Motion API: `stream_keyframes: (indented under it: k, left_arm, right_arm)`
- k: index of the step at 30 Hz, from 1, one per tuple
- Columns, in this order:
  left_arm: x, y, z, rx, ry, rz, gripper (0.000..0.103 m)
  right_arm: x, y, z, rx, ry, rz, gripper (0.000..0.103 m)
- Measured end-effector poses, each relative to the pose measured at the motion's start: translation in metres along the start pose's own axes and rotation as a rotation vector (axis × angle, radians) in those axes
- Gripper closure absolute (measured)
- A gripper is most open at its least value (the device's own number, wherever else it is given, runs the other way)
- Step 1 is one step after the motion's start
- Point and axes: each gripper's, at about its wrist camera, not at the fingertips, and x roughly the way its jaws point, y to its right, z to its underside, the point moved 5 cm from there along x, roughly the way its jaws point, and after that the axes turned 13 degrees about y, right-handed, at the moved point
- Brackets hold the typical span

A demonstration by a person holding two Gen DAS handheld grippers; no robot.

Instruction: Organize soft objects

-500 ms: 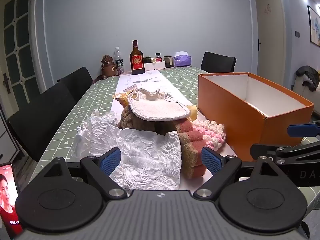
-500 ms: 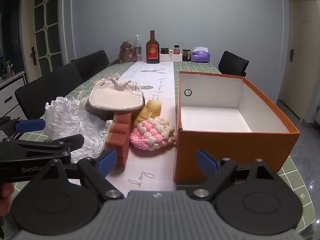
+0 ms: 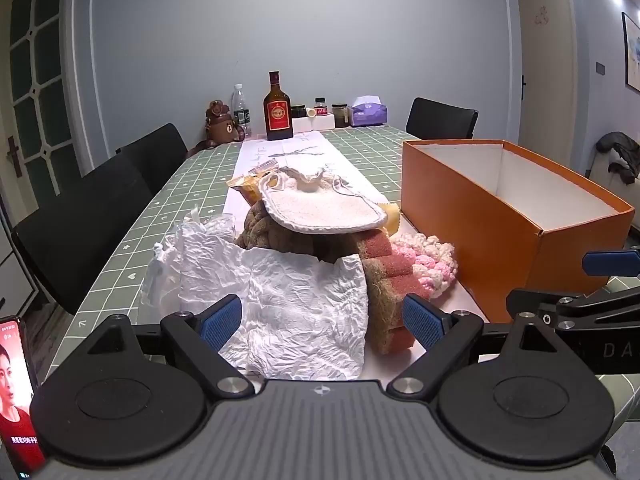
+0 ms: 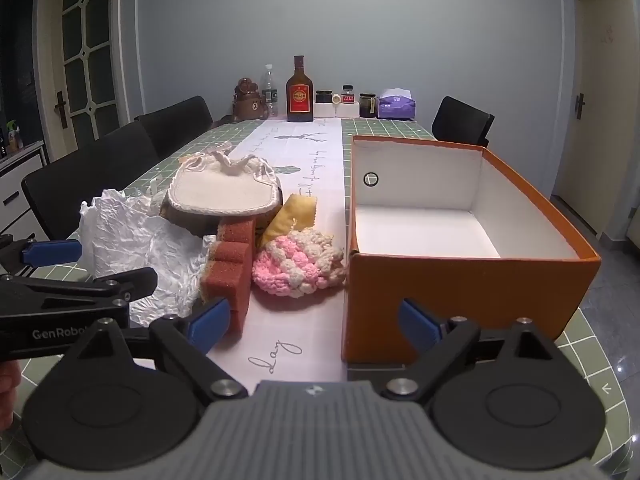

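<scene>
A heap of soft things lies on the table runner: crumpled white paper, a red-brown sponge, a pink-and-cream knitted puff, a cream scrub mitt on a brown woven pad, and a yellow pouch. An open orange box with a white inside stands empty to the right. My left gripper is open just before the white paper. Open as well, my right gripper hovers low between the sponge and the box's front corner. Neither holds anything.
Black chairs line the left side and one stands at the far end. A brown bottle, jars, a tissue pack and a bear figure sit at the far end. A phone is at lower left.
</scene>
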Motion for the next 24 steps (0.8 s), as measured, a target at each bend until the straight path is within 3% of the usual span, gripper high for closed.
stream_keyframes:
  k: [24]
  left_arm:
    - [-0.0005,-0.0026,0.0039,-0.01,-0.012,-0.005,0.0]
  right_arm:
    - [0.0026,-0.0029,0.0037,-0.01,-0.003,0.005,0.008]
